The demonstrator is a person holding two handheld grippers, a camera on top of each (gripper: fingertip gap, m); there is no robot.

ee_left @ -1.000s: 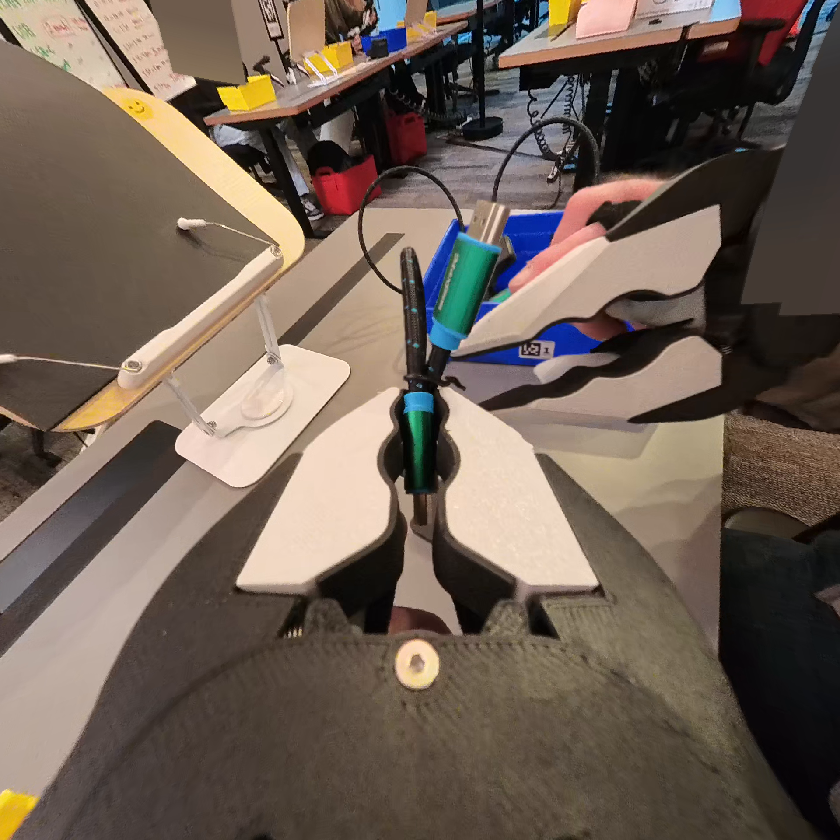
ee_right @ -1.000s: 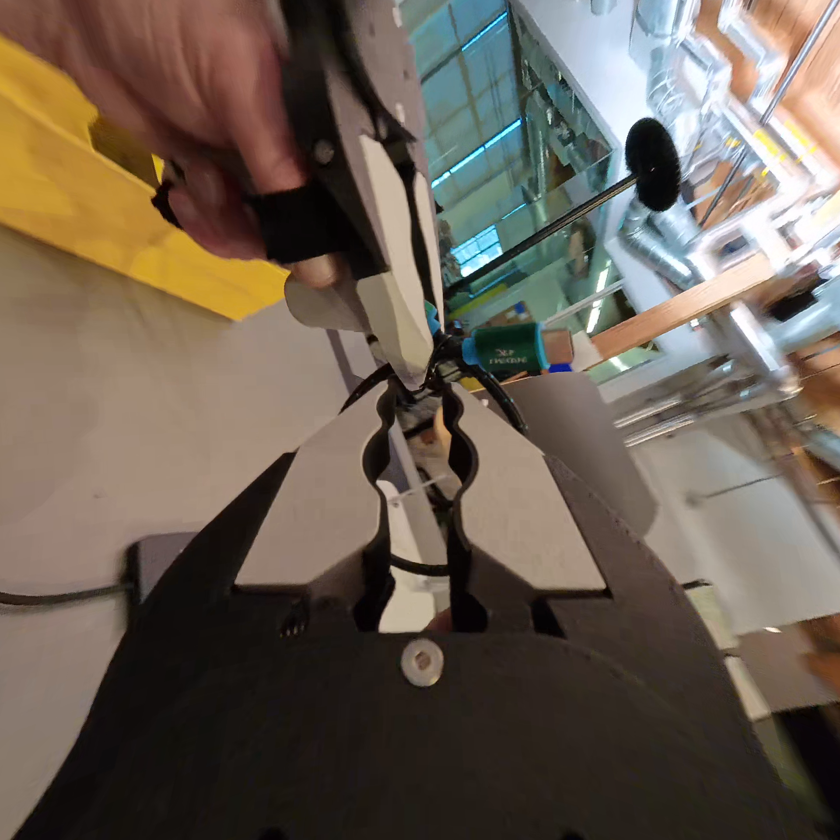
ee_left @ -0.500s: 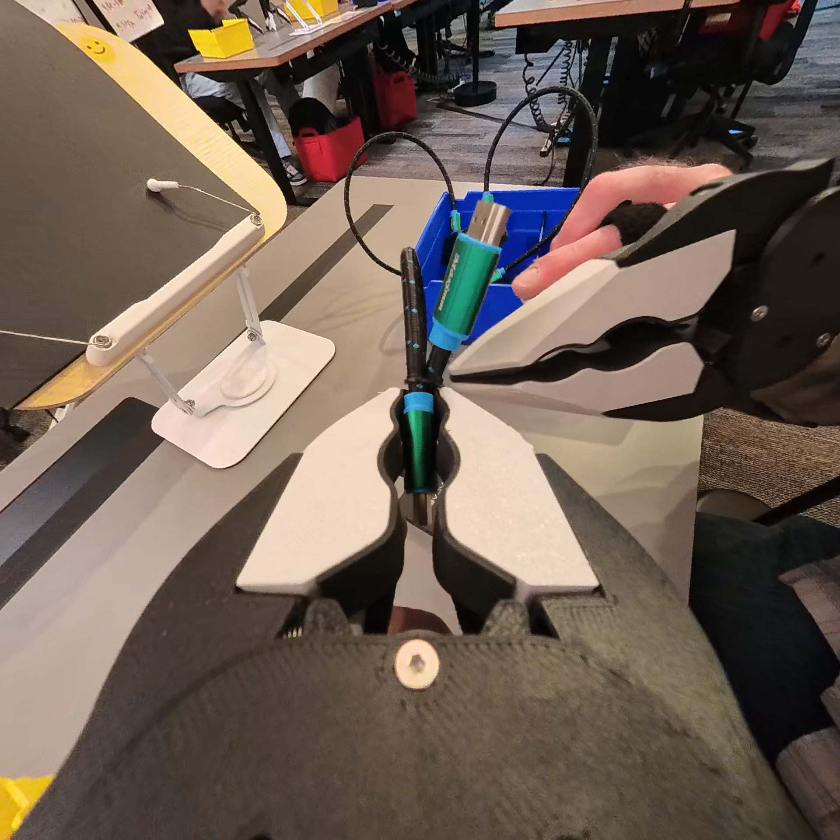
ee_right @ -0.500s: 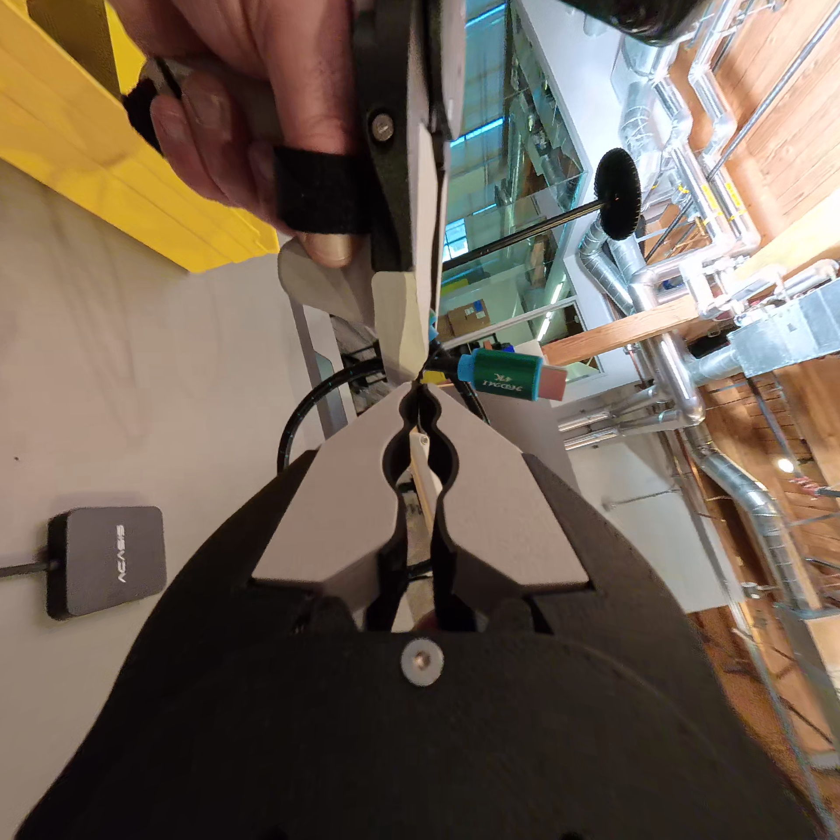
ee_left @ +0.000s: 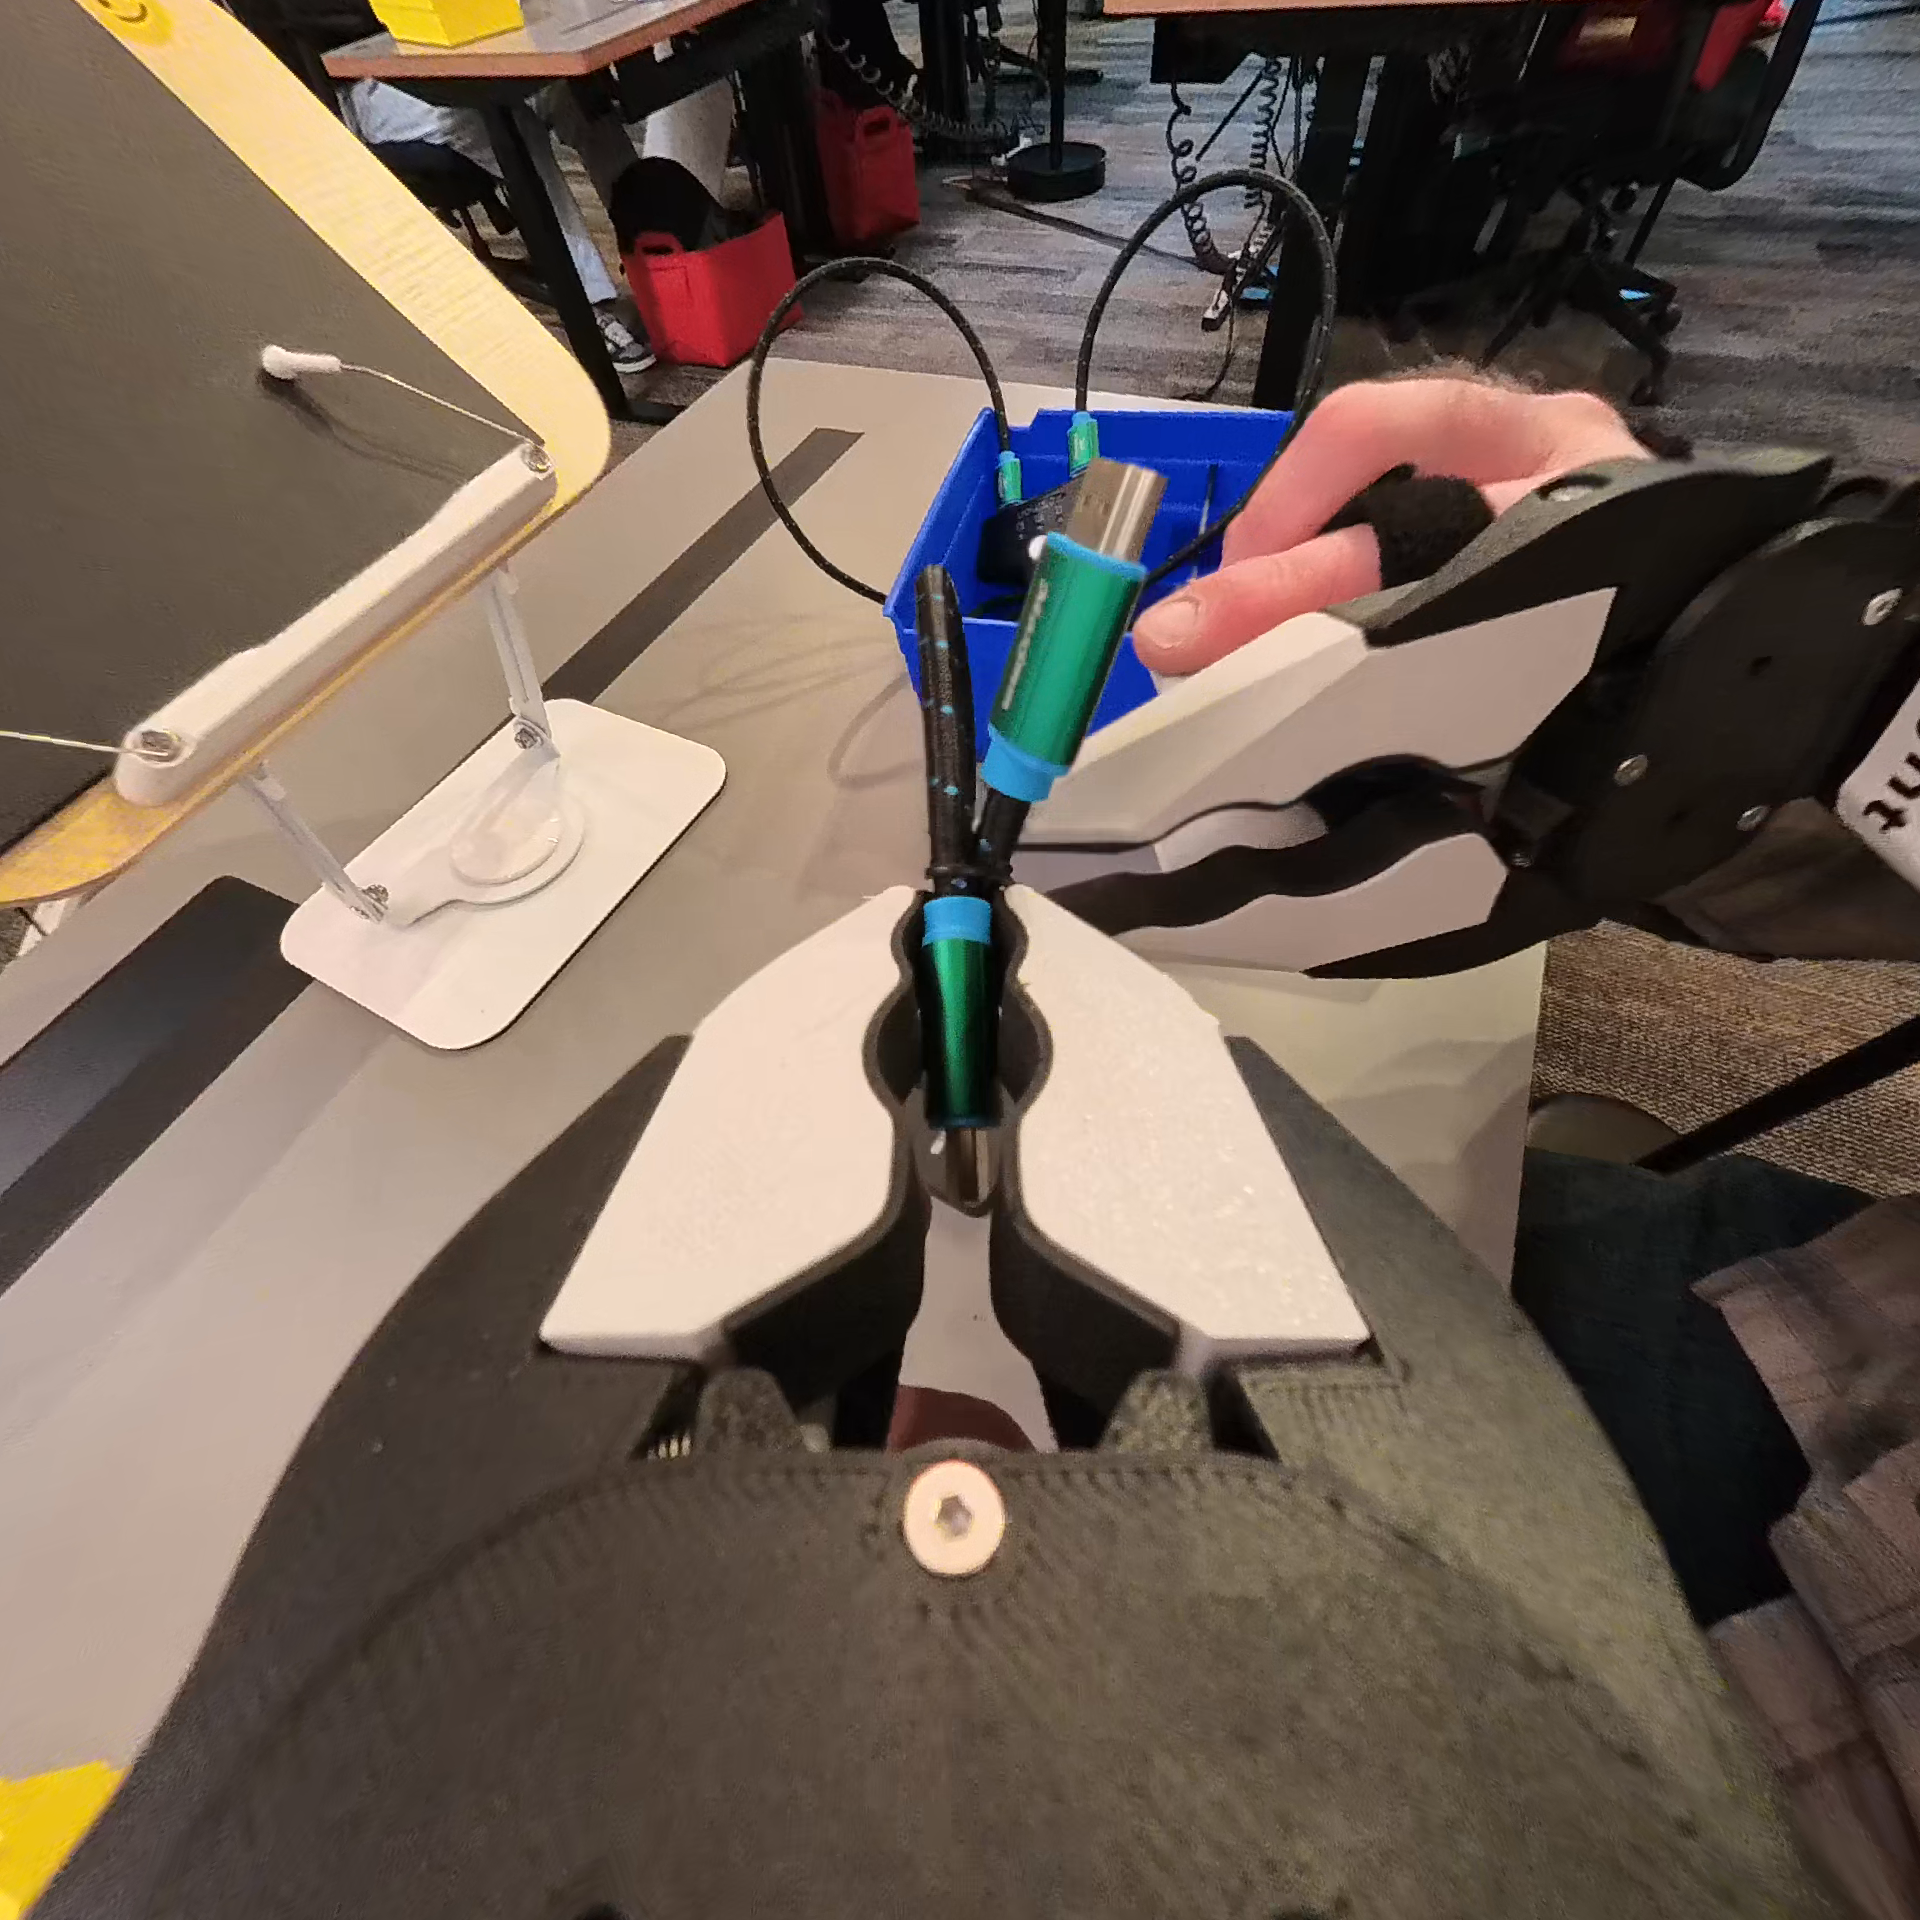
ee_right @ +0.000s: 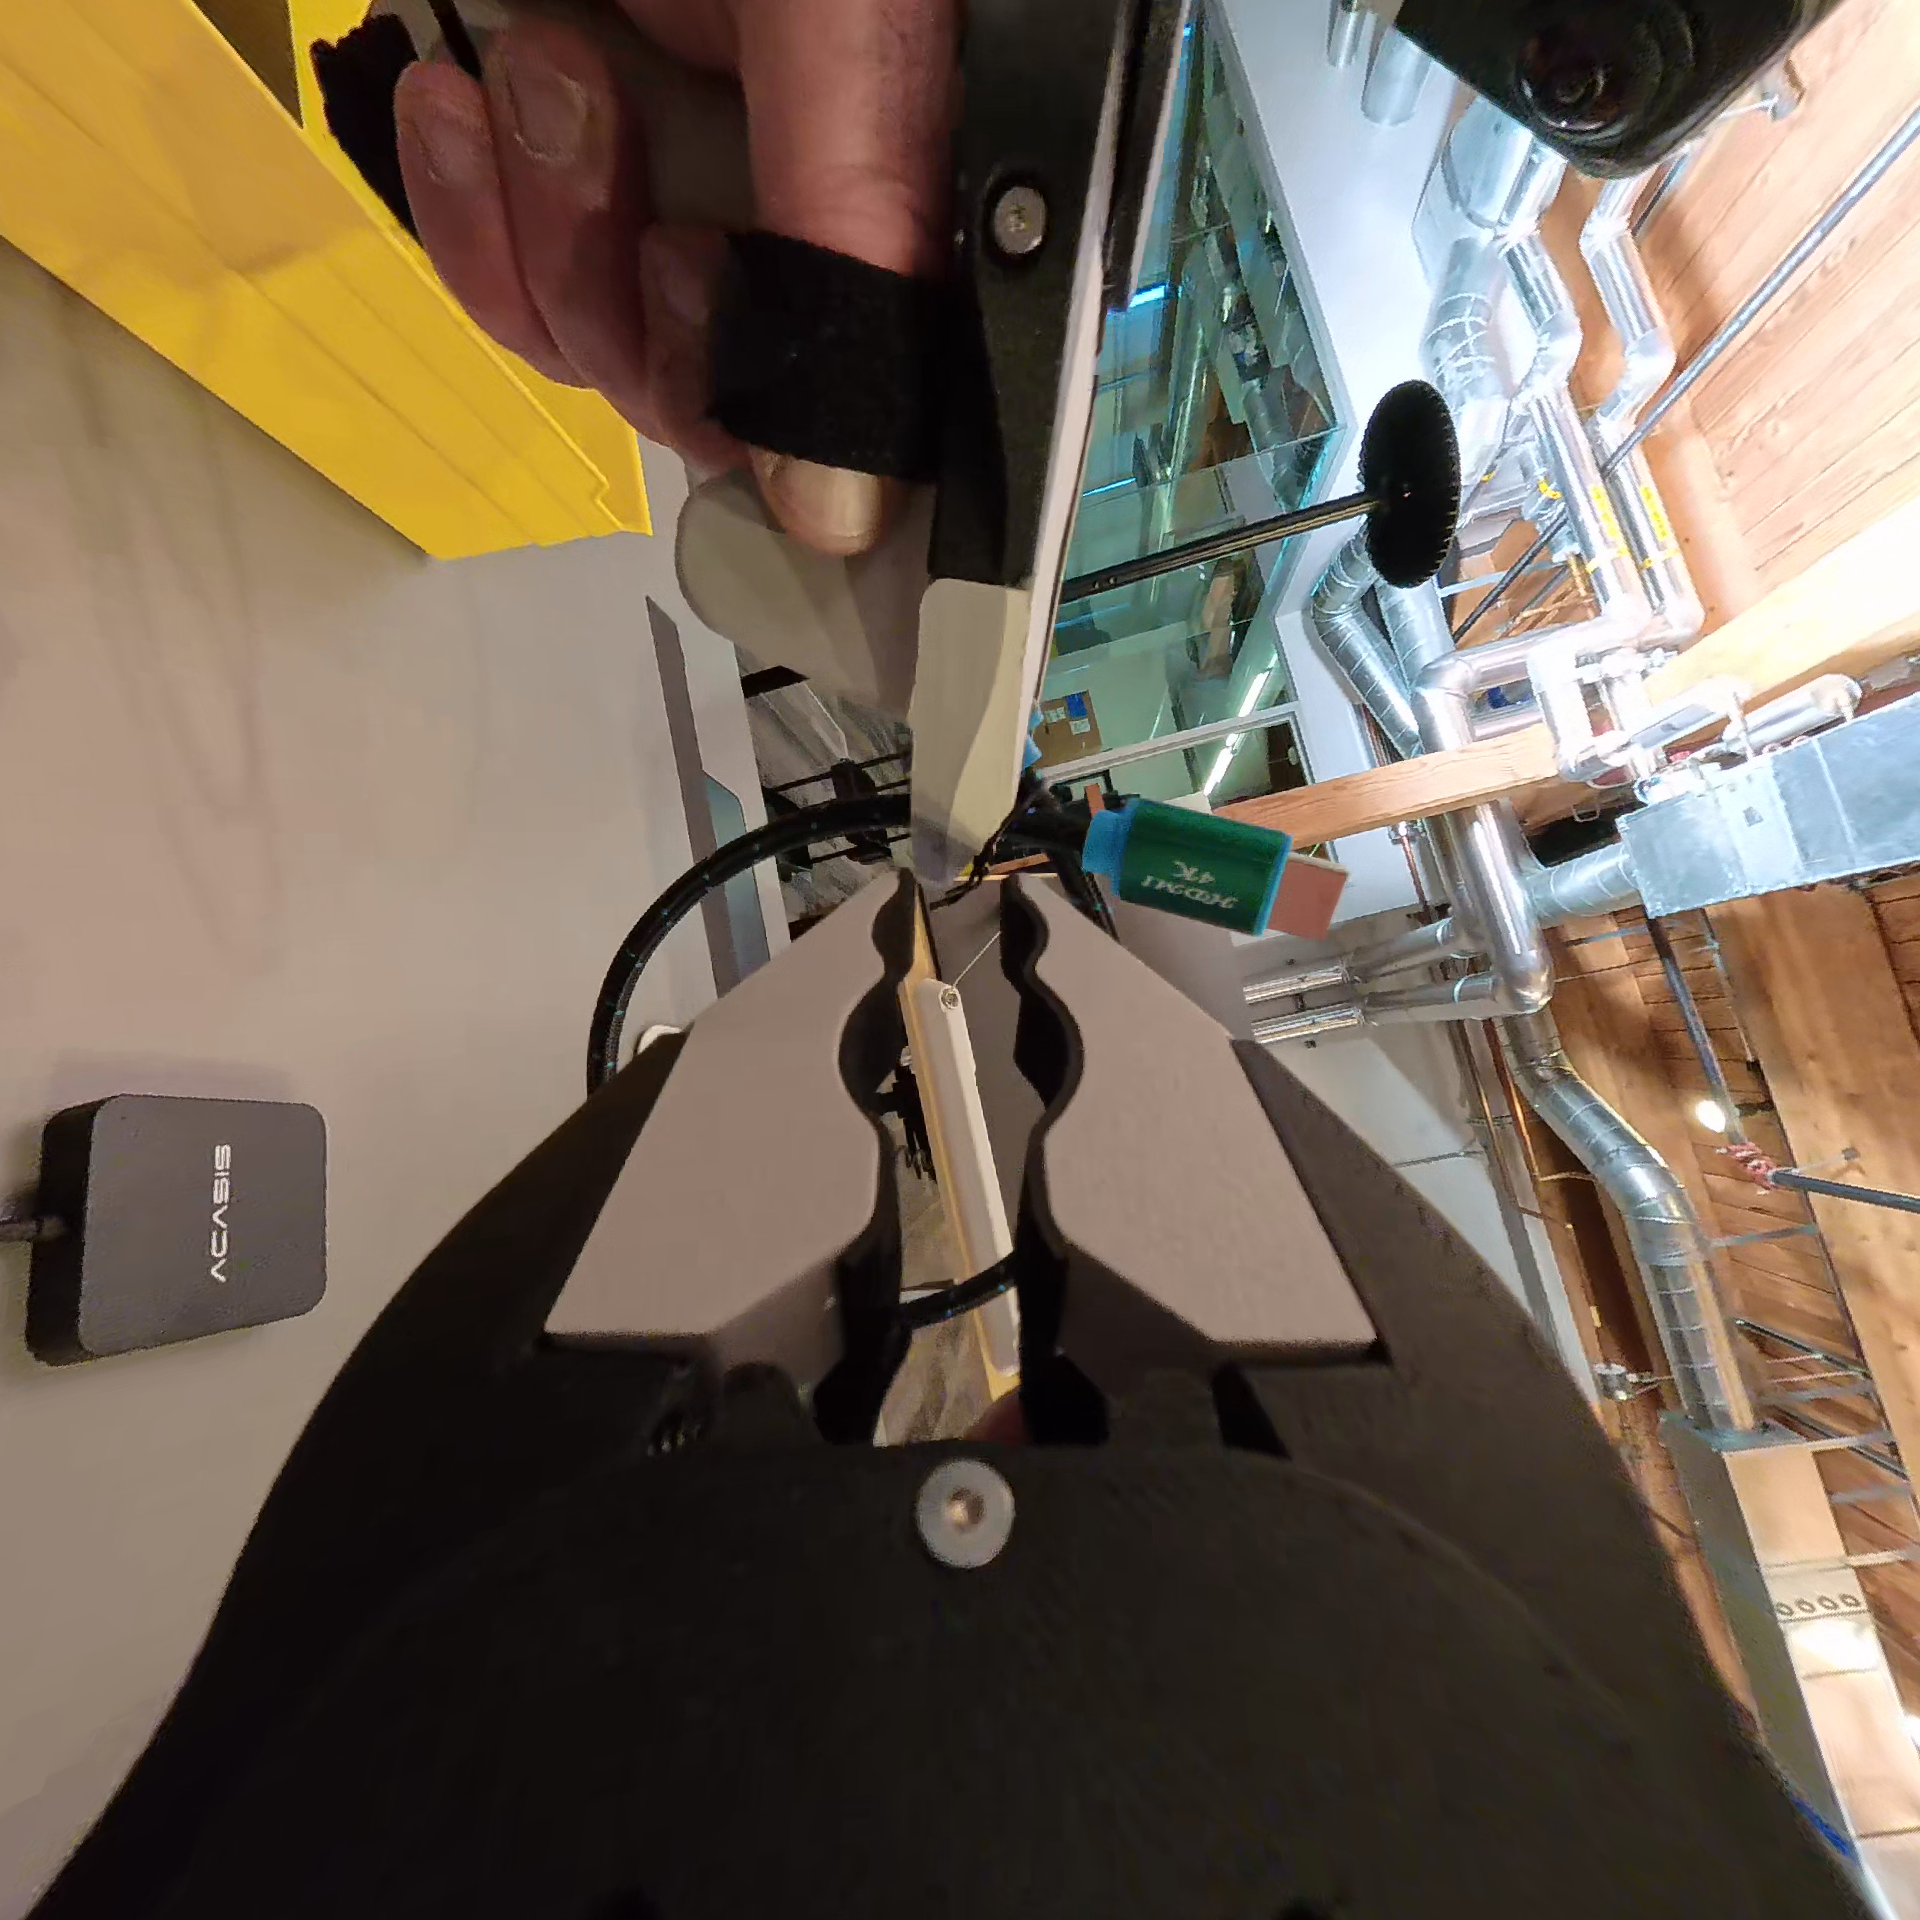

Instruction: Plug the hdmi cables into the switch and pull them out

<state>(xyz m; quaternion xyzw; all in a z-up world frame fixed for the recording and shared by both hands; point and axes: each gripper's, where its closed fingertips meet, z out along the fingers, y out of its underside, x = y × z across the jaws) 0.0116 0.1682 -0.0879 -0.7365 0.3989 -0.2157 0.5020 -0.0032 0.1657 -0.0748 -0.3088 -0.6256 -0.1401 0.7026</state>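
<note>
My left gripper point(ee_left: 961, 899) is shut on a green HDMI plug point(ee_left: 956, 1023), held above the grey table point(ee_left: 727, 644). A second green plug point(ee_left: 1070, 644) with a bare metal tip stands up just beyond it. A thin black tie point(ee_left: 961, 873) binds the two braided cables at my left fingertips. My right gripper point(ee_left: 1039, 862) comes in from the right, its tips at that tie and its jaws a little apart. In the right wrist view, the right gripper point(ee_right: 956, 888) meets the left gripper's fingers point(ee_right: 966, 727) edge-on. The free plug point(ee_right: 1195, 873) sticks out to the right. The dark grey switch point(ee_right: 177, 1226) lies on the table at left.
A blue bin point(ee_left: 1164, 436) holding more cable ends stands behind the plugs. A black board on a white stand point(ee_left: 499, 862) is at the left. A yellow bin point(ee_right: 312, 260) is near the switch. A person's hands hold both grippers.
The right gripper's jaws closed at the tie half a second ago and now stand slightly apart. The left gripper still holds its plug; the view has tilted down toward the blue bin.
</note>
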